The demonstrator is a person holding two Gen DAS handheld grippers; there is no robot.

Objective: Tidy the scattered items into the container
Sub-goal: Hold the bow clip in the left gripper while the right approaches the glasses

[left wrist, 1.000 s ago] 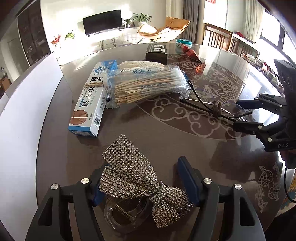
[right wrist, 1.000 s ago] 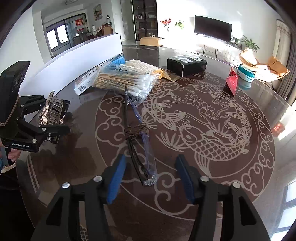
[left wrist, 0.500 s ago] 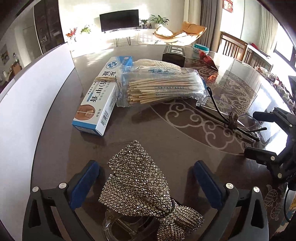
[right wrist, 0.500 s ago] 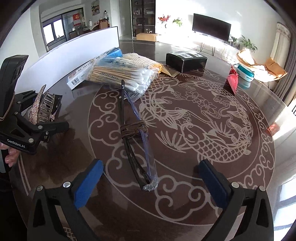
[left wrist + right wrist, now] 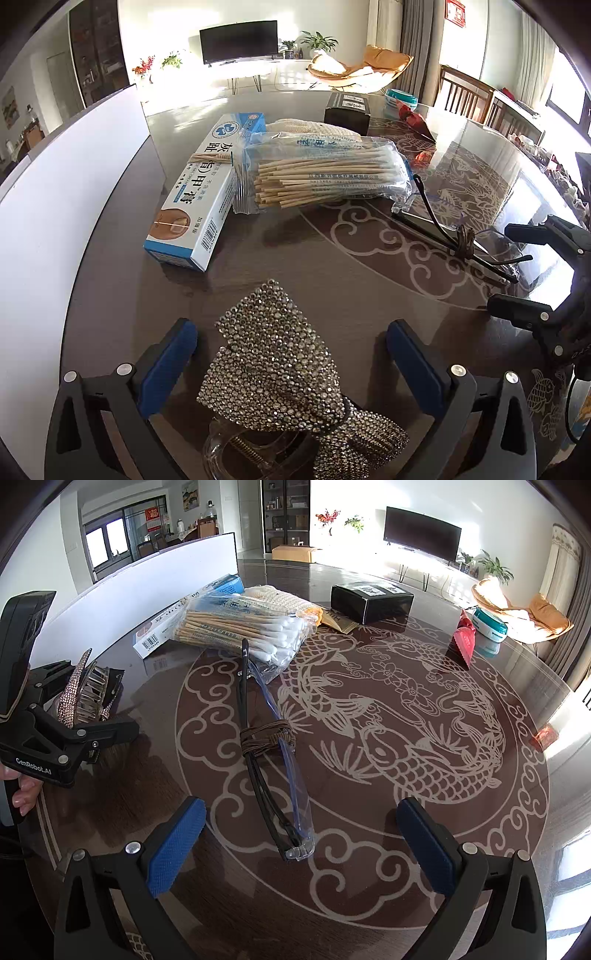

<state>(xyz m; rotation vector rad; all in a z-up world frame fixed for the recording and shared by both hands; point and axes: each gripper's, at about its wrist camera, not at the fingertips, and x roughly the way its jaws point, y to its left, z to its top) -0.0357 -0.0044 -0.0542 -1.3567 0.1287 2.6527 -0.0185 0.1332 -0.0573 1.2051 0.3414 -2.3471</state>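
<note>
Dark glossy round surface (image 5: 369,886), inlaid with pale fish and cloud scrollwork, is recorded beneath both tools. Left gripper (image 5: 291,354): fingers (image 5: 166,363) faced with blue ribbed pads, spread wide, having just been opening; between them, untouched by either pad, lies a hair clip (image 5: 277,369) whose bow-shaped face is paved with small silver rhinestones, its clear plastic claw and wire spring cut off at the lower frame edge. Right gripper (image 5: 301,843): fingers (image 5: 177,845) likewise blue-padded and wide, also just opened; between them, clear of both pads, lies the near end of folded glasses (image 5: 273,771), black slender arms and transparent lenses, bound at mid-length with brown cord. Ahead of the fingers, beyond the far end of the glasses, is listed a crinkled clear bag of cotton swabs (image 5: 243,631), wooden sticks with white tips, resting partly on a long white-and-blue carton (image 5: 199,192) printed with characters and a barcode. A cream knitted item (image 5: 310,127) is mostly hidden behind the bag. Farther ahead: a black rectangular box (image 5: 371,598), a red wrapped packet (image 5: 463,638) and a teal-lidded round tub (image 5: 489,626). A white board (image 5: 147,590) stands at the surface's edge. No container can be made out with certainty.
</note>
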